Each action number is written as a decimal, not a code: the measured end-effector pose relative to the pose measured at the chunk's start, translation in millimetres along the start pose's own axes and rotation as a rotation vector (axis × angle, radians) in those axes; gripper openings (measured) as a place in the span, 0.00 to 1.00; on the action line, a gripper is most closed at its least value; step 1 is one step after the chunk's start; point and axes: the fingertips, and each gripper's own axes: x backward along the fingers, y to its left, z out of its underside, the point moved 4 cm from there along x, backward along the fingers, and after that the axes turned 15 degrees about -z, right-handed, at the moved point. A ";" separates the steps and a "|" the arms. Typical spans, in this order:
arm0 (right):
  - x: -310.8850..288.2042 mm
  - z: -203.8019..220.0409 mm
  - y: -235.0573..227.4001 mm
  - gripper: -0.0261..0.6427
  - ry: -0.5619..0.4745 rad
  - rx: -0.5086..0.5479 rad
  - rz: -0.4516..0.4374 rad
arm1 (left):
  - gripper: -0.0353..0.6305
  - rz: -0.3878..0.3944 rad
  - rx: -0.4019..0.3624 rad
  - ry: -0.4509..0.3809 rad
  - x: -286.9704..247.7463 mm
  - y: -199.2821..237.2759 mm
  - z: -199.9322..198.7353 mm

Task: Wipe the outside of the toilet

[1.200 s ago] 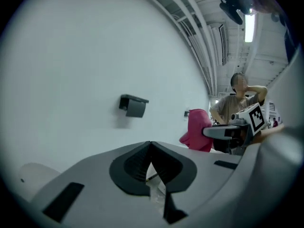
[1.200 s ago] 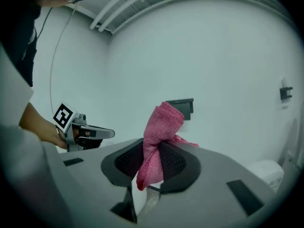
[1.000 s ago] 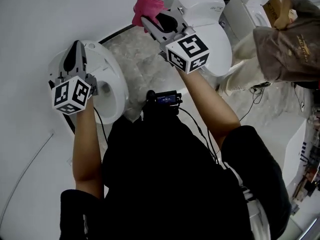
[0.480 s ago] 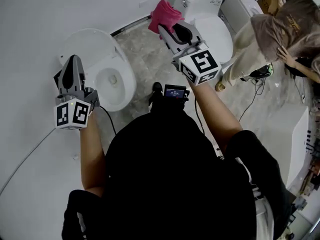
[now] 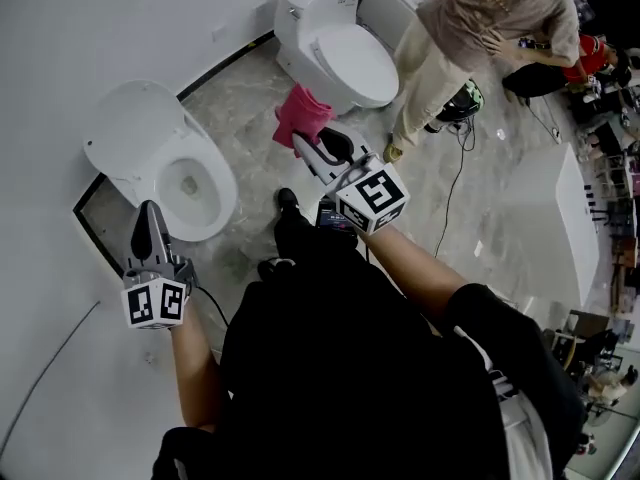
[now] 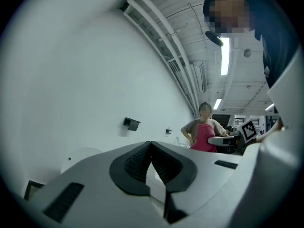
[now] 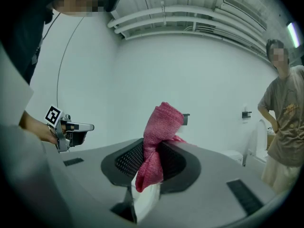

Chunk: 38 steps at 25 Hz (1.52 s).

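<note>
Head view: right claw held forward, clamped on pink cloth; left claw low, jaws together.

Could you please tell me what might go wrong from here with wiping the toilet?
The pink cloth is pinched by one bunched fold in the right gripper, so firm wiping could tug it free. A bystander stands right beside the closed toilet, so a wide sweep there might bump them.
</note>
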 end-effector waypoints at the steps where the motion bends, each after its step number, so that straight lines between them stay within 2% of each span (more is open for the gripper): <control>1: 7.2 3.0 10.2 0.19 0.019 0.000 -0.002 | 0.08 0.013 0.008 0.010 6.7 -2.8 4.0; 4: 22.9 -0.9 29.6 0.19 0.055 0.023 -0.017 | 0.08 0.040 0.011 0.016 19.2 -15.6 1.4; 7: 40.1 -6.6 42.5 0.19 0.038 0.027 -0.023 | 0.08 0.040 -0.032 0.001 39.2 -31.5 -5.9; 11: 69.5 -1.9 47.0 0.19 0.011 0.028 -0.035 | 0.08 -0.006 -0.103 -0.007 65.1 -53.7 -3.4; 15: 95.1 10.8 54.1 0.19 -0.017 0.037 -0.055 | 0.08 -0.111 -0.141 0.010 98.8 -63.2 3.8; 17: 127.7 16.3 61.3 0.19 -0.026 0.046 -0.072 | 0.08 -0.149 -0.148 0.018 129.2 -85.7 6.6; 21: 164.9 35.5 63.7 0.19 -0.025 0.037 -0.114 | 0.08 -0.137 -0.274 0.075 157.2 -132.7 20.7; 22: 165.5 42.1 62.6 0.19 -0.021 0.034 -0.127 | 0.08 -0.126 -0.277 0.086 156.4 -139.8 25.7; 26: 182.6 70.9 70.3 0.19 -0.021 -0.058 -0.172 | 0.08 -0.147 -0.210 0.124 181.1 -166.1 47.7; 29: 209.1 91.4 91.2 0.19 -0.021 -0.092 -0.178 | 0.08 -0.184 -0.210 0.129 222.1 -181.8 61.5; 34: 222.0 105.2 129.7 0.19 0.005 -0.081 -0.209 | 0.08 -0.240 -0.133 0.122 257.3 -162.1 80.1; 38: 220.3 98.0 143.9 0.19 0.011 -0.068 -0.177 | 0.08 -0.212 -0.116 0.126 261.7 -149.8 81.3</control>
